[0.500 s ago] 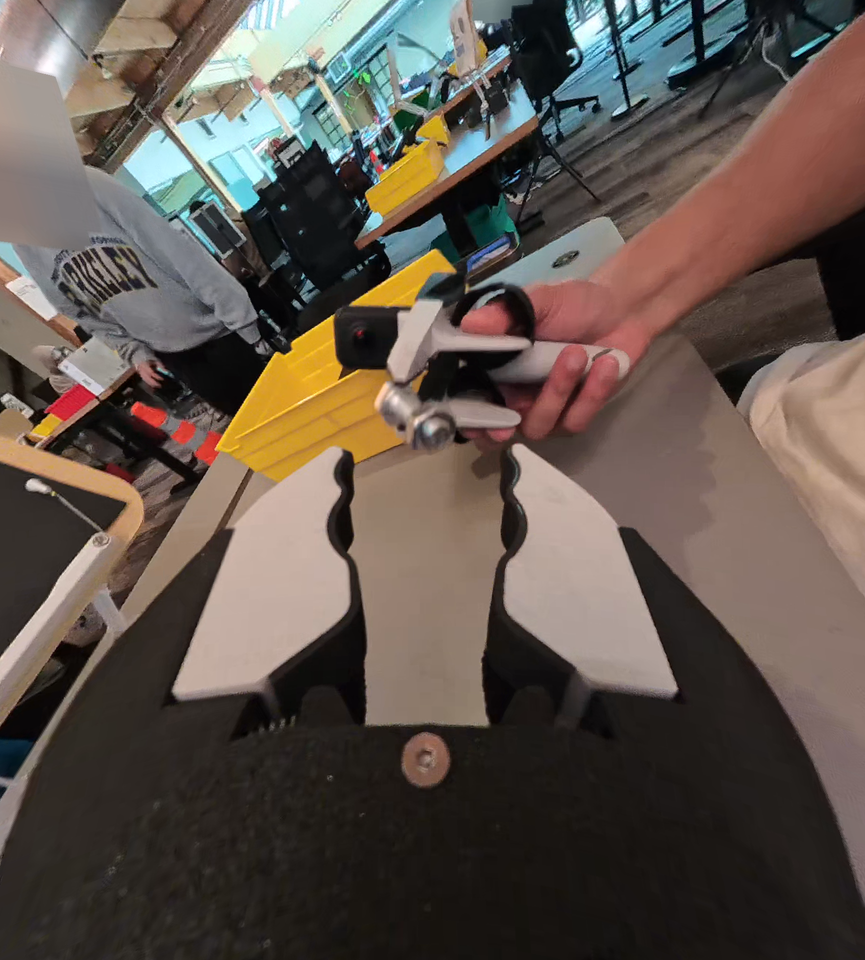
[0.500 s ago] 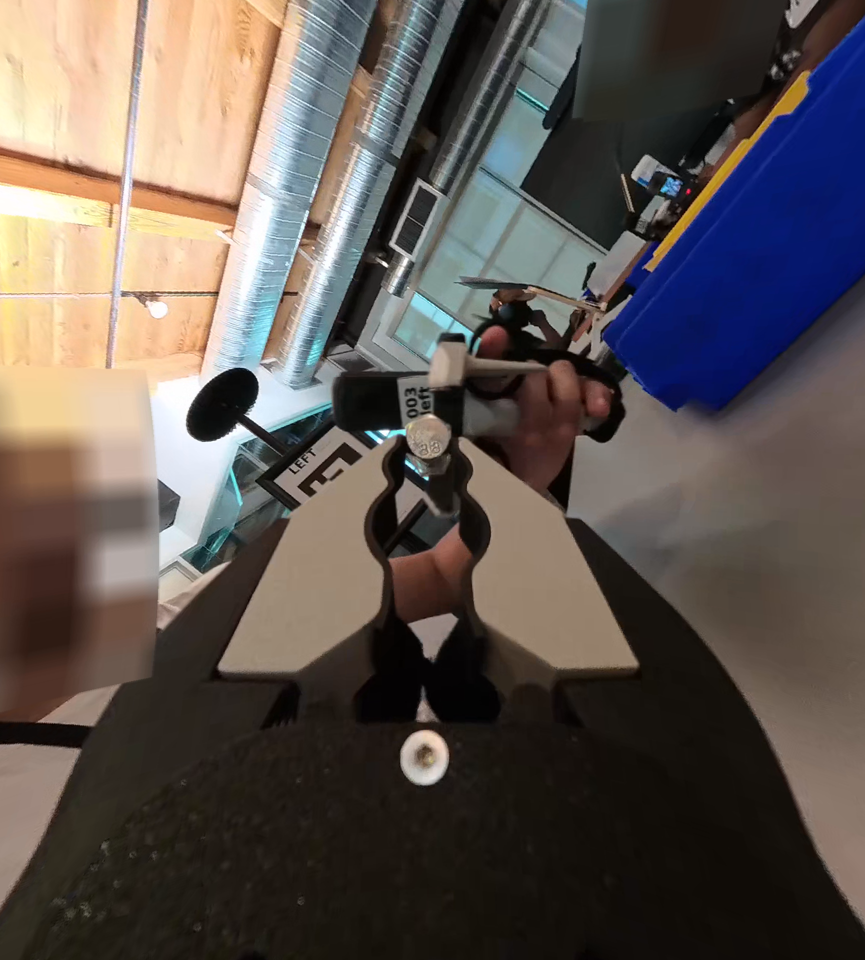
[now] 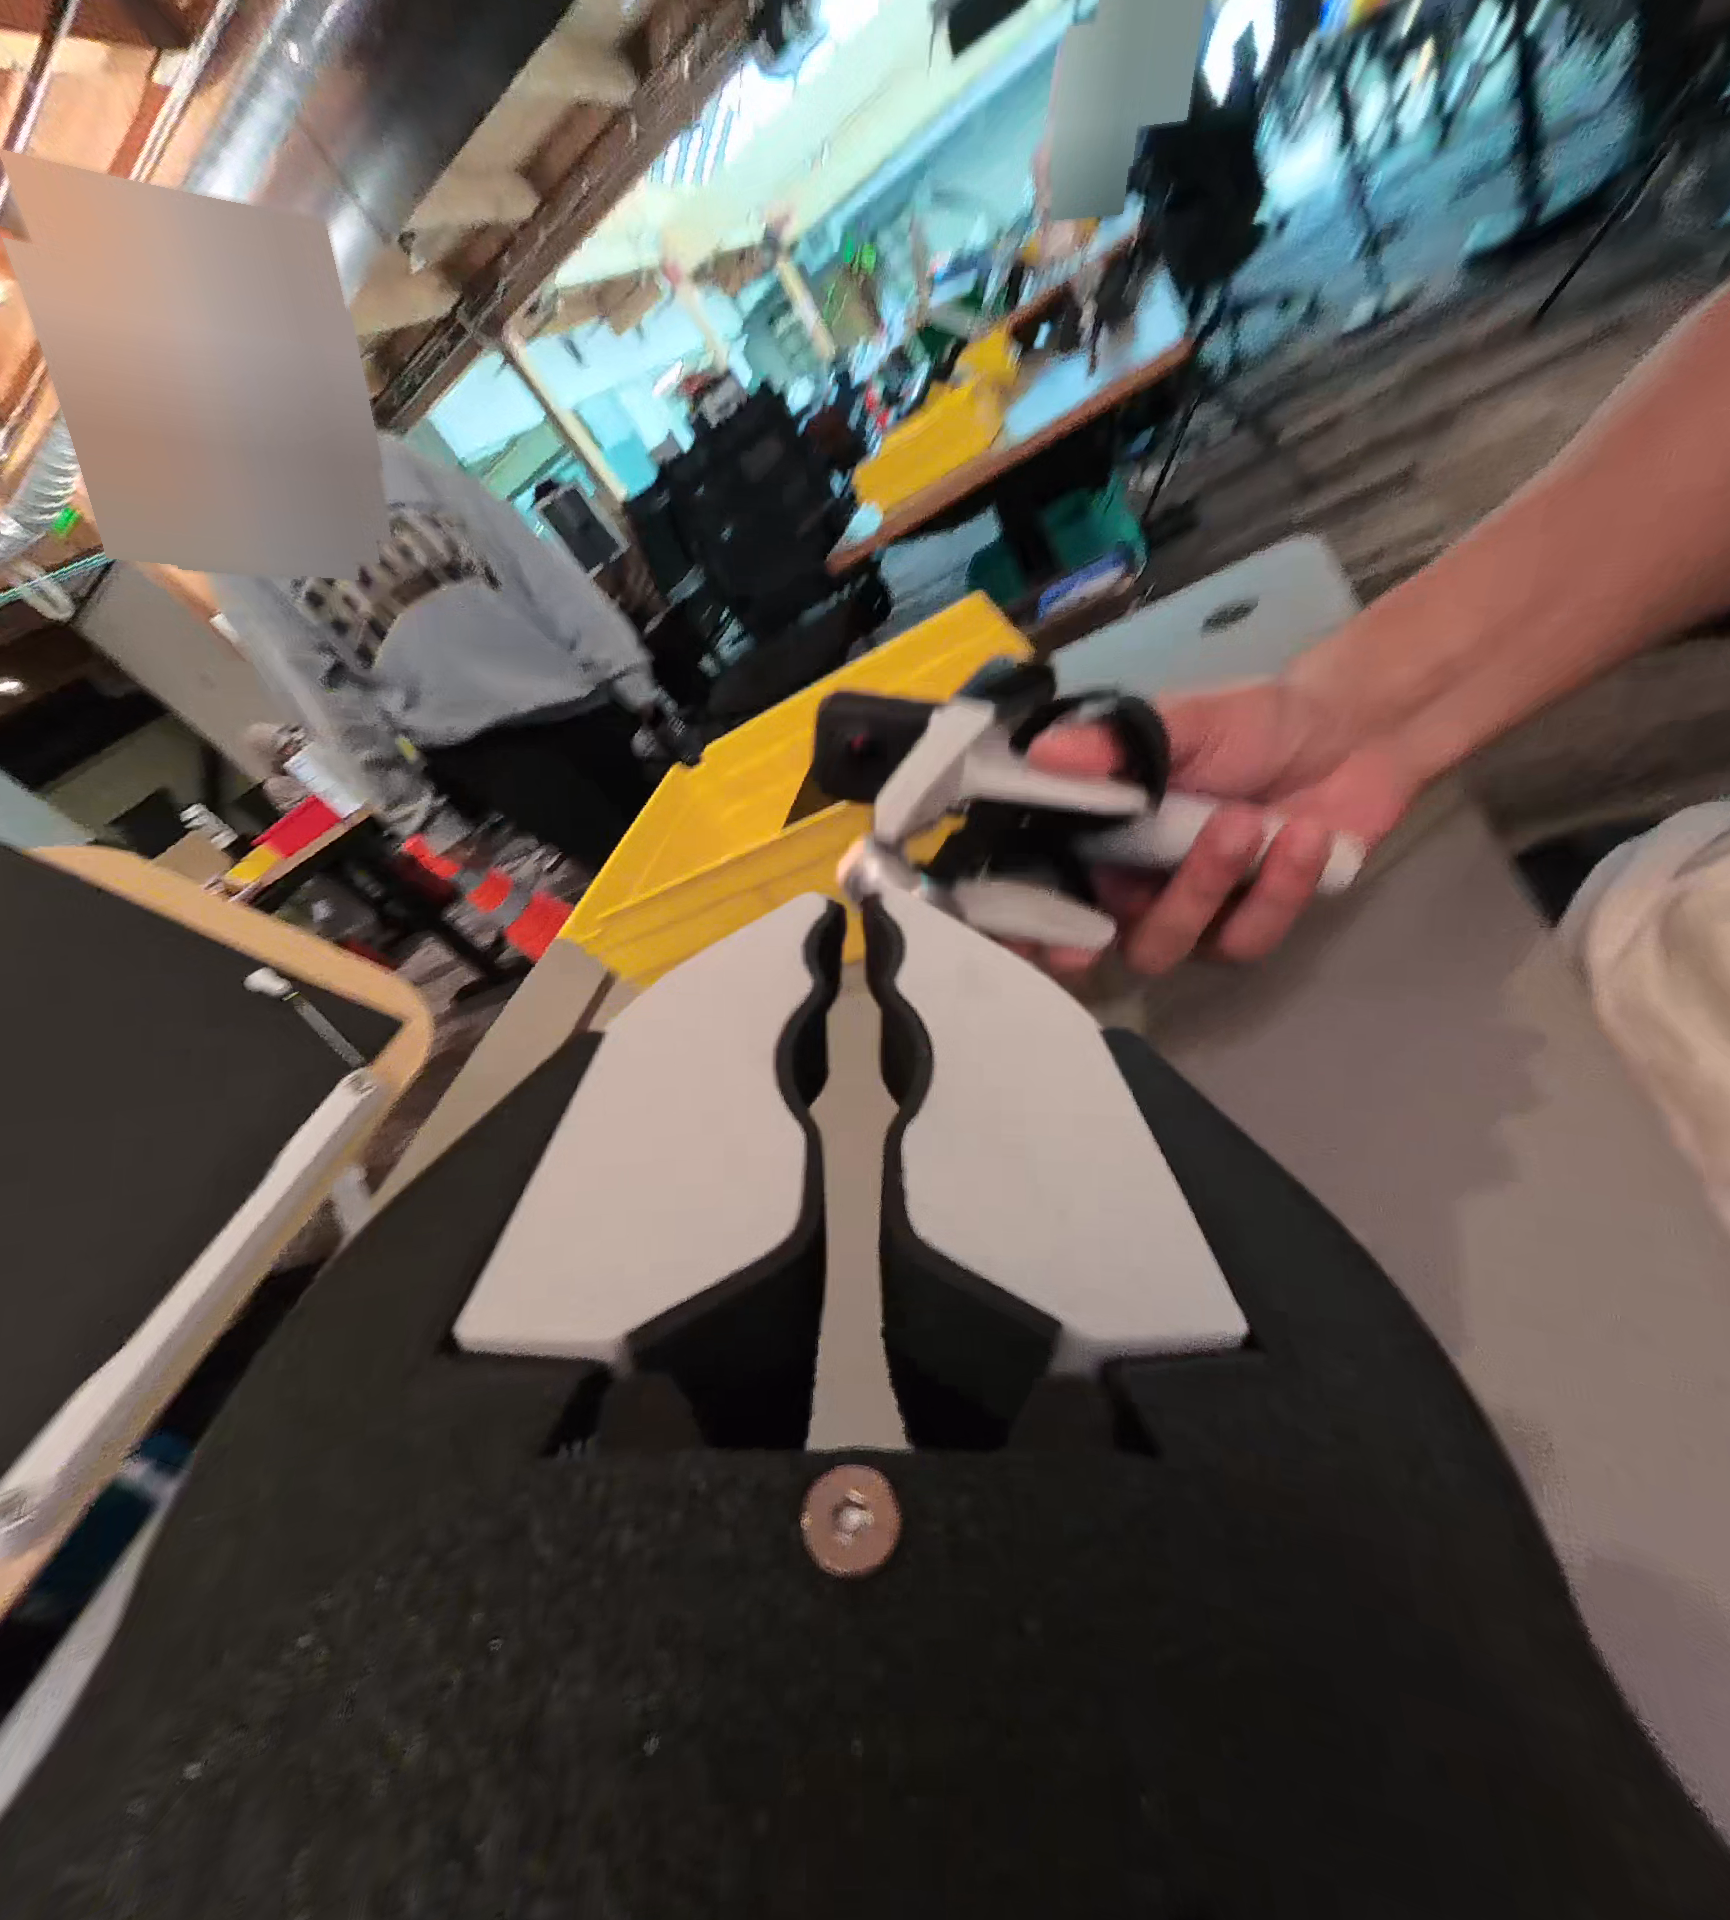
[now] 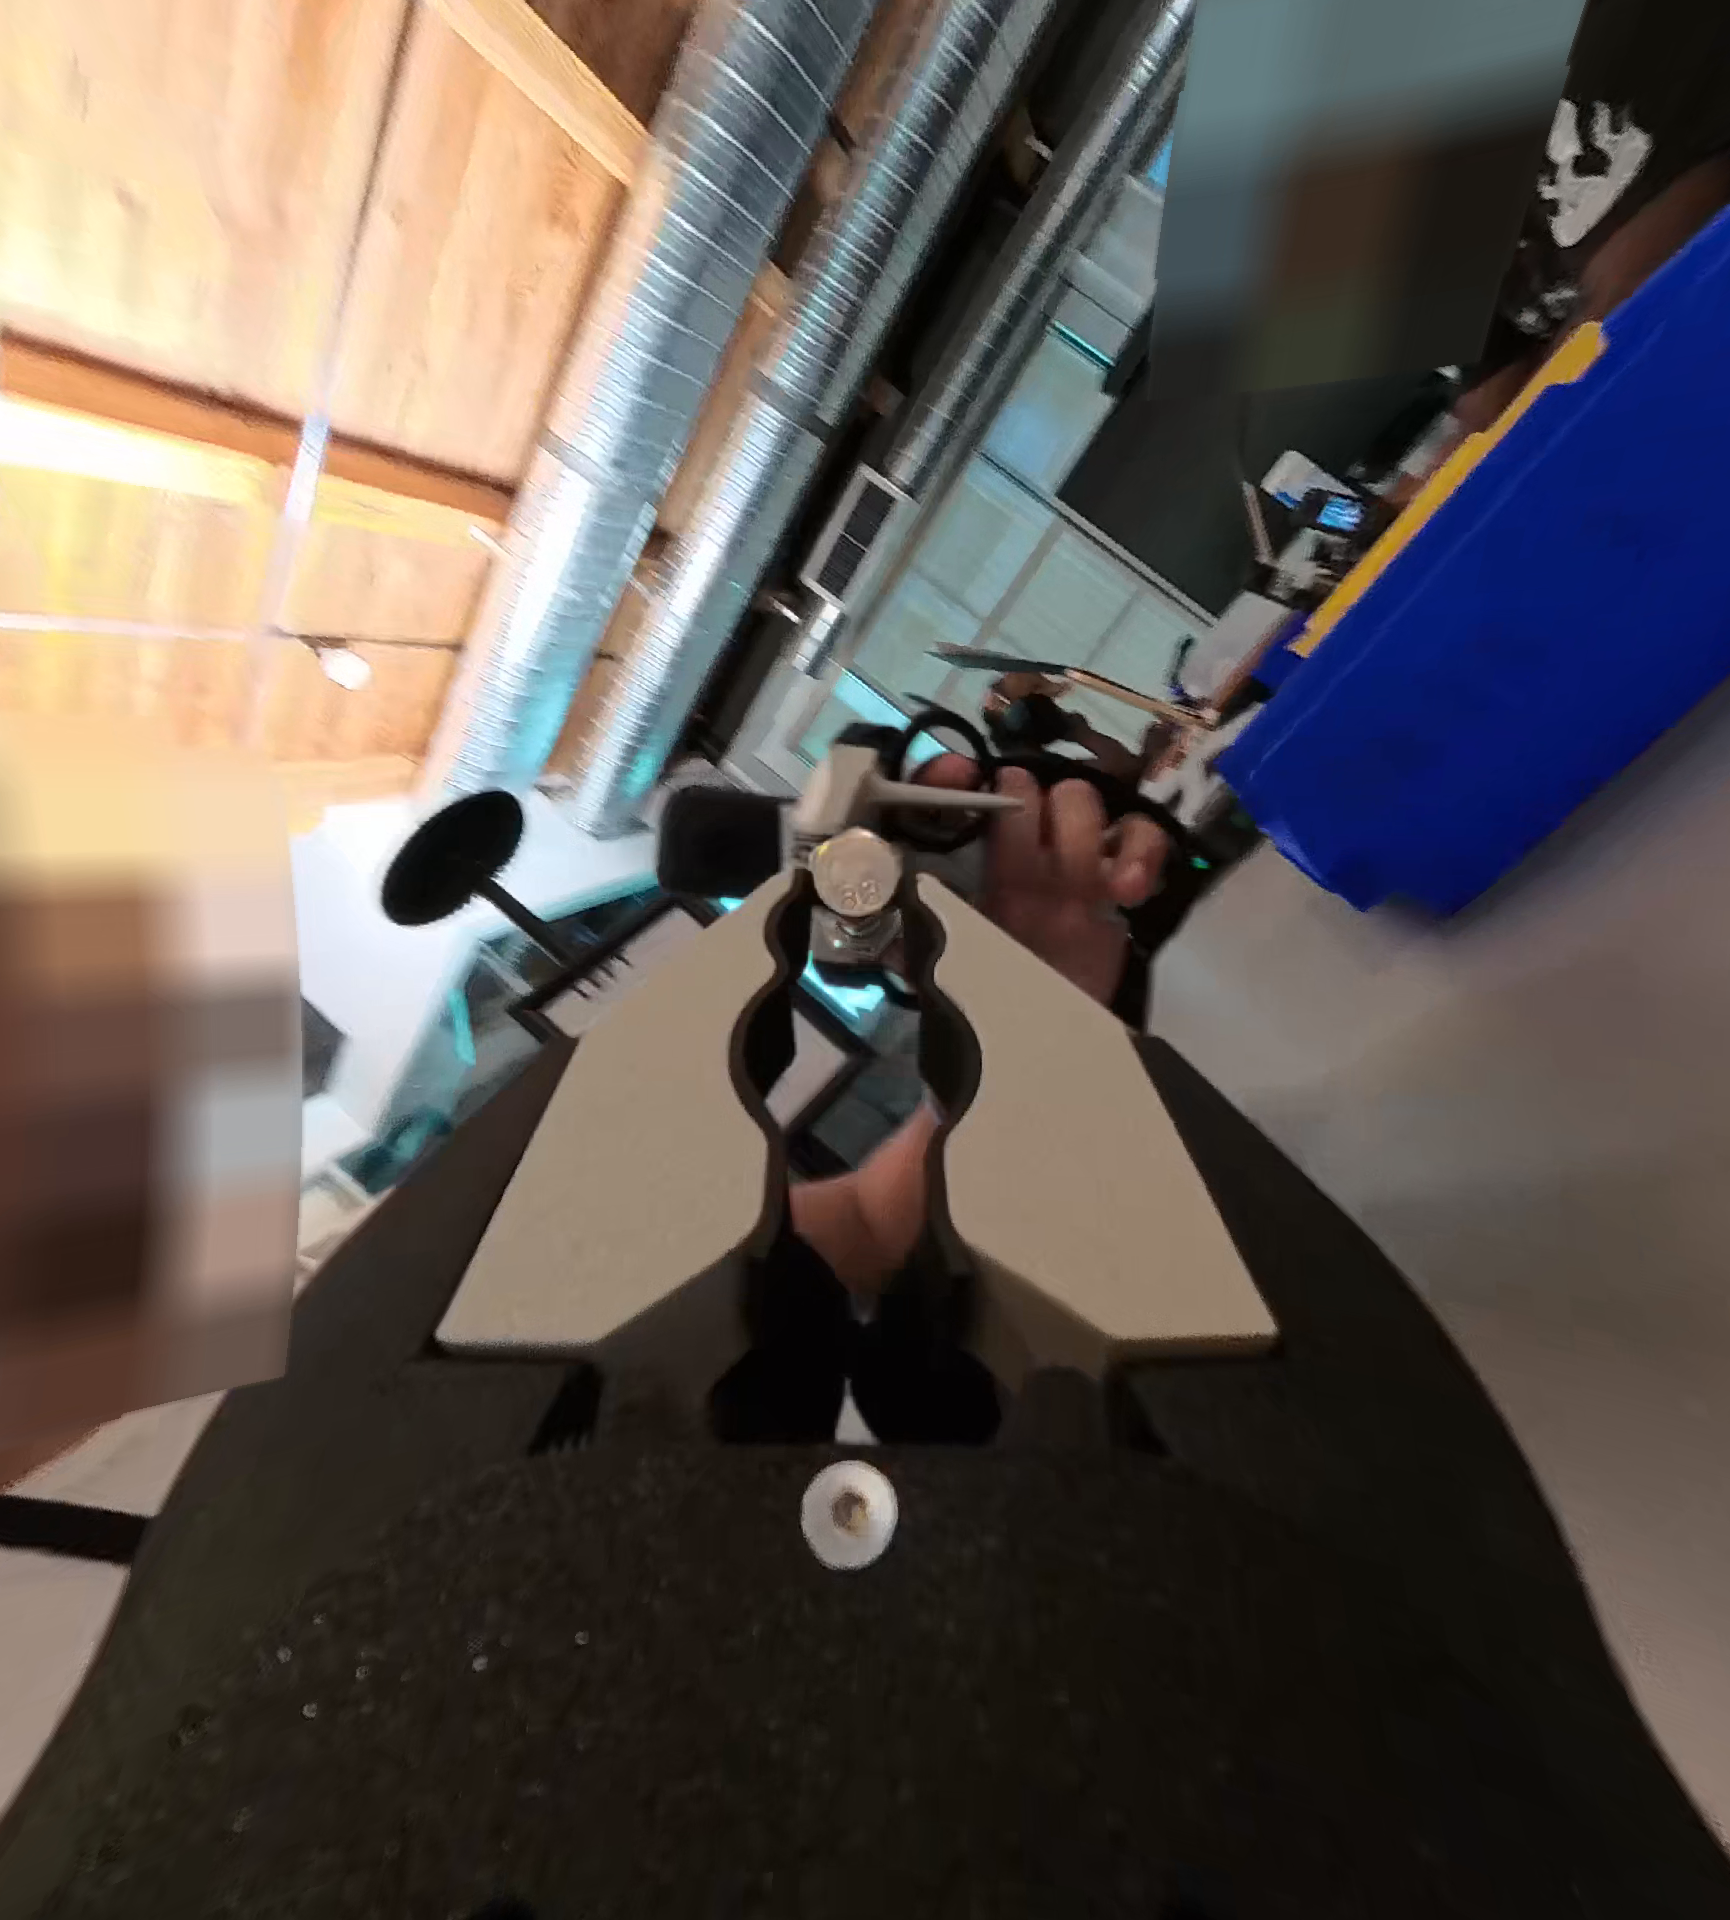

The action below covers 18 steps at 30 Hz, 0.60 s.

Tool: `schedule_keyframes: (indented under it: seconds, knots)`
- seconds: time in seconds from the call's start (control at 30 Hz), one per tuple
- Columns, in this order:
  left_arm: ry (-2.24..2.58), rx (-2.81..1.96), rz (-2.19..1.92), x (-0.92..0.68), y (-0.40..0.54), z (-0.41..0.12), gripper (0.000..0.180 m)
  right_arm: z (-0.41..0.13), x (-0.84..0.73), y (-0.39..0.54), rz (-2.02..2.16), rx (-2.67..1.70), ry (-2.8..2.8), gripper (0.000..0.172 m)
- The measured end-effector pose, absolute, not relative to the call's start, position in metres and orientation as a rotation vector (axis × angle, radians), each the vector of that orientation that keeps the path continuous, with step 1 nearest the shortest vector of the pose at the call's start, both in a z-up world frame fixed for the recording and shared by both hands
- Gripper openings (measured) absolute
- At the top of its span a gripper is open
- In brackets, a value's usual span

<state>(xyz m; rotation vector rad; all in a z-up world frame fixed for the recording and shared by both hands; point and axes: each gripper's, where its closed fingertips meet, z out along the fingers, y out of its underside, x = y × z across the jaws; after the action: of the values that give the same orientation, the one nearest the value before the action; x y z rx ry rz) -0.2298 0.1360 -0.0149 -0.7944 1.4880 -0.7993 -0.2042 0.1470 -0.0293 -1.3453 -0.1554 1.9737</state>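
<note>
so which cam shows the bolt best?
Right wrist view. The silver bolt sits sharp and centred at the tips of the right gripper, its head facing the camera and a nut visible beneath it. The left wrist view shows it only small and motion-blurred, at the far gripper's tip, above the yellow bin.

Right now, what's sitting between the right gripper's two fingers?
A silver hex bolt with a nut on its shank, clamped at the tips of the right gripper. The right wrist view shows it head-on.
</note>
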Motion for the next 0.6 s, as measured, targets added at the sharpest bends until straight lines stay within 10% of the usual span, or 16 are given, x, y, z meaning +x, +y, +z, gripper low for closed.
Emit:
schedule_keyframes:
  seconds: [0.17,0.6]
  knots:
    - [1.609,-0.864,-0.608,-0.227,0.152,-0.046,0.037,-0.034,-0.197,0.154,1.959,-1.368,-0.101,0.017]
    - [1.529,-0.887,-0.563,-0.216,0.147,-0.040,0.017,-0.034,-0.207,0.149,1.924,-1.380,-0.145,0.016]
